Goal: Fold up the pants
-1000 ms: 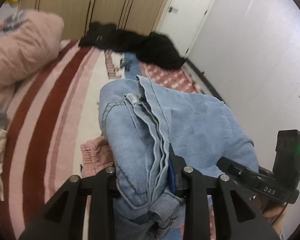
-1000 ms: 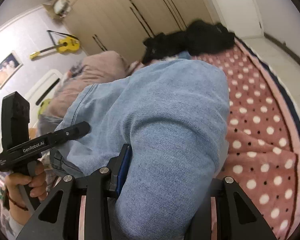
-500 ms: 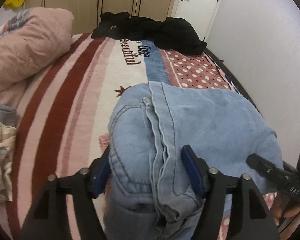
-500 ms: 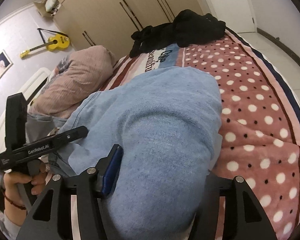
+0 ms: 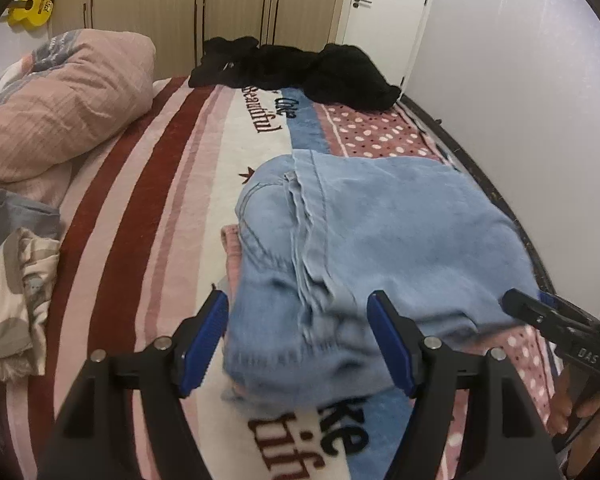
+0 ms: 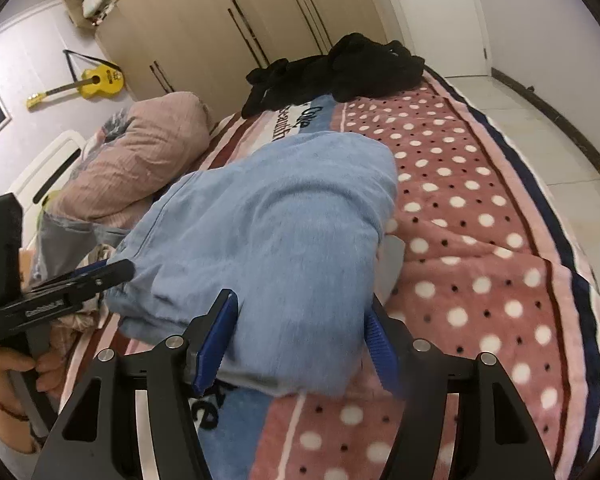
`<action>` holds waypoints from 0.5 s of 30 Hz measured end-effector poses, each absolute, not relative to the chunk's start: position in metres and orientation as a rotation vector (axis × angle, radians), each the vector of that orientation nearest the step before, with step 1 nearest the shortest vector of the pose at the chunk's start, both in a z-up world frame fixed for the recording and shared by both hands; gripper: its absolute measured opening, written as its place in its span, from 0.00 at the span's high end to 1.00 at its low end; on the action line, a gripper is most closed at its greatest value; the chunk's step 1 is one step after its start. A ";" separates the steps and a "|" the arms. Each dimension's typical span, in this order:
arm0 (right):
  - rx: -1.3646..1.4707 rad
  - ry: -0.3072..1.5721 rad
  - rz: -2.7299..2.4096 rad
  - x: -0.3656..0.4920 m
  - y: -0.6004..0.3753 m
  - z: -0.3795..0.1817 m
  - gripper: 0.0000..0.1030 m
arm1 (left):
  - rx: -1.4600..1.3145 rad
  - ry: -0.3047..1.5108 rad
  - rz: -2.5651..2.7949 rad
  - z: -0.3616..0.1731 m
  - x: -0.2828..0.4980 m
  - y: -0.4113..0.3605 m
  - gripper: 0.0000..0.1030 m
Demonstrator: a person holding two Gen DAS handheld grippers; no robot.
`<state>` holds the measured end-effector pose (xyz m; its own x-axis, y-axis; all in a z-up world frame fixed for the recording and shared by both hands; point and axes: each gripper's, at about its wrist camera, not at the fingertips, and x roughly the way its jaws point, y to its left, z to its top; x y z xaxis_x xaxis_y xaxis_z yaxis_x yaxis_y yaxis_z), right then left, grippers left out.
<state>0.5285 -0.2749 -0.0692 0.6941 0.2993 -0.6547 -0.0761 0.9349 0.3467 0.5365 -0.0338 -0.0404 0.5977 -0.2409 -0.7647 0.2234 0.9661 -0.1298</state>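
Folded light-blue jeans (image 5: pixel 372 240) lie on the patterned bed blanket (image 5: pixel 160 208), also seen in the right wrist view (image 6: pixel 268 232). My left gripper (image 5: pixel 300 340) is open, its blue pads either side of the jeans' near left end, apart from the cloth. My right gripper (image 6: pixel 300 340) is open, its pads flanking the jeans' near right end. The right gripper shows at the right edge of the left wrist view (image 5: pixel 556 320); the left gripper shows at the left of the right wrist view (image 6: pixel 84 276).
A pink garment (image 5: pixel 232 252) peeks out under the jeans. Black clothes (image 5: pixel 300 68) lie at the far end of the bed. A pink duvet (image 5: pixel 60 100) and other laundry (image 5: pixel 16 292) lie on the left. The wall and bed edge (image 5: pixel 500 200) run close on the right.
Both grippers have opened and let go of the jeans, which have dropped from held-up onto the bed. Both grippers have drawn back a little.
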 end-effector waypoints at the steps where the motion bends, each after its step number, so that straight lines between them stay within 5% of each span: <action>1: 0.297 0.774 0.210 0.523 -0.273 -0.067 0.42 | -0.022 0.885 -0.275 -0.038 0.531 -0.033 0.33; 15: 0.265 0.636 0.288 0.377 -0.226 -0.046 0.42 | -0.033 0.614 -0.363 0.008 0.348 -0.015 0.31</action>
<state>0.3769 -0.2264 -0.0457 0.7677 0.3420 -0.5419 -0.1815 0.9271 0.3280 0.3485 -0.0155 0.0077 0.7562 -0.3428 -0.5574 0.3234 0.9363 -0.1371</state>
